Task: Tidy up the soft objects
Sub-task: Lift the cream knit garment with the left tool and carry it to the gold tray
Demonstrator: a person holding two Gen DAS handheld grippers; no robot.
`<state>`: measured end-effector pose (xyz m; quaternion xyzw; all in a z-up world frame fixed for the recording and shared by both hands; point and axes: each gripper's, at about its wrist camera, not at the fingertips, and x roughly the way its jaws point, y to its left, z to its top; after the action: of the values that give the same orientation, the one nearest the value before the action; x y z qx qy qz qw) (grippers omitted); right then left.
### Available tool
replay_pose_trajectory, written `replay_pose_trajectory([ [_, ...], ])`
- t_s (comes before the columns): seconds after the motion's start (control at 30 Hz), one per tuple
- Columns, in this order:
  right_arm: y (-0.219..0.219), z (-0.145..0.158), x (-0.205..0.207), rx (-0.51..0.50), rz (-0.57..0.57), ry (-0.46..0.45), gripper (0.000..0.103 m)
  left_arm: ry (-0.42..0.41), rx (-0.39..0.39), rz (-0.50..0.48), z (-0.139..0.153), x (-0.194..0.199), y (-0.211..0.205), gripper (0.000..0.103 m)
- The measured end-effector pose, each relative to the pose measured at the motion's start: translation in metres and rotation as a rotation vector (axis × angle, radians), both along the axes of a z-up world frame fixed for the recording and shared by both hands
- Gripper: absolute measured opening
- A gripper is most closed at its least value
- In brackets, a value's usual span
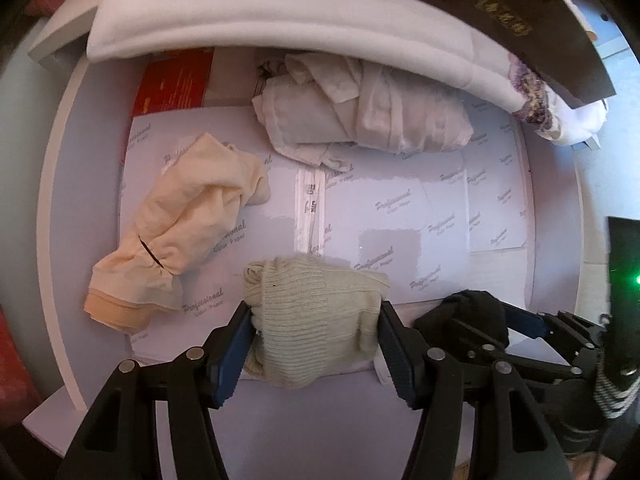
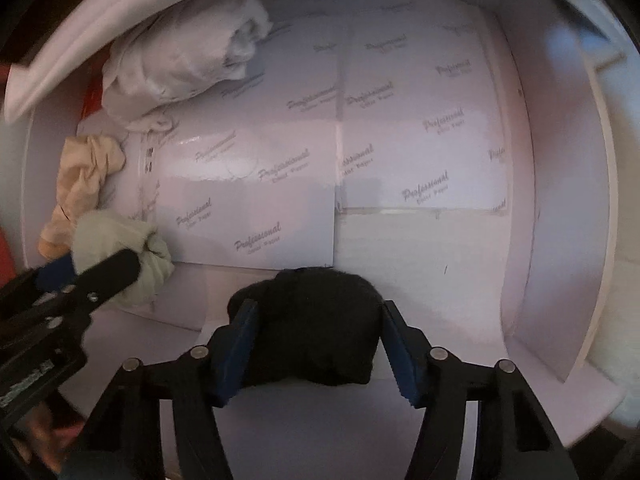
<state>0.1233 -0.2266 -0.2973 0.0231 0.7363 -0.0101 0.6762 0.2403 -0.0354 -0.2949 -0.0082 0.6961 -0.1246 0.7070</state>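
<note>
A cream ribbed knit bundle (image 1: 316, 292) sits between the blue pads of my left gripper (image 1: 315, 316), which is shut on it just above the paper-lined floor of a white drawer (image 1: 400, 208). To its right, my right gripper (image 1: 488, 320) points down into the drawer. In the right wrist view, that gripper (image 2: 319, 310) has both pads pressed on a black soft bundle (image 2: 316, 320) at the drawer's front edge. The left gripper (image 2: 100, 268) and its cream bundle (image 2: 120, 240) show at the left of that view.
A peach stocking bundle (image 1: 180, 232) lies at the drawer's left. A pale rolled cloth (image 1: 360, 116) lies at the back, beside a red box (image 1: 172, 84). A folded white cloth (image 1: 240, 20) drapes over the back wall under a dark brown board (image 1: 540, 28). The drawer's right half (image 2: 420, 140) holds only printed paper.
</note>
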Motion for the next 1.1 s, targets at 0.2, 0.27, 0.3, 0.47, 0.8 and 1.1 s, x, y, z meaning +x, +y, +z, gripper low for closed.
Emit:
replay_pose_trajectory([
  [0.2, 0.008, -0.003, -0.003, -0.009, 0.013, -0.001, 0.059, -0.057, 0.000, -0.017, 0.026, -0.004, -0.003, 0.061],
  [0.27, 0.008, -0.005, -0.001, -0.012, 0.019, -0.003, 0.060, -0.078, -0.005, -0.025, 0.035, -0.006, -0.004, 0.061],
  [0.3, 0.005, -0.005, -0.001, -0.010, 0.018, -0.002, 0.060, -0.090, -0.010, -0.025, 0.042, -0.007, -0.005, 0.061],
  [0.47, 0.007, -0.011, 0.006, -0.006, 0.017, 0.005, 0.060, -0.156, -0.042, -0.023, 0.067, -0.010, 0.000, 0.061],
  [0.8, 0.015, -0.014, 0.005, -0.022, 0.054, -0.003, 0.062, -0.358, -0.107, 0.020, 0.144, -0.011, 0.014, 0.061],
  [1.1, 0.022, -0.014, 0.004, -0.028, 0.070, -0.008, 0.062, -0.542, -0.090, 0.066, 0.190, -0.003, 0.027, 0.061],
])
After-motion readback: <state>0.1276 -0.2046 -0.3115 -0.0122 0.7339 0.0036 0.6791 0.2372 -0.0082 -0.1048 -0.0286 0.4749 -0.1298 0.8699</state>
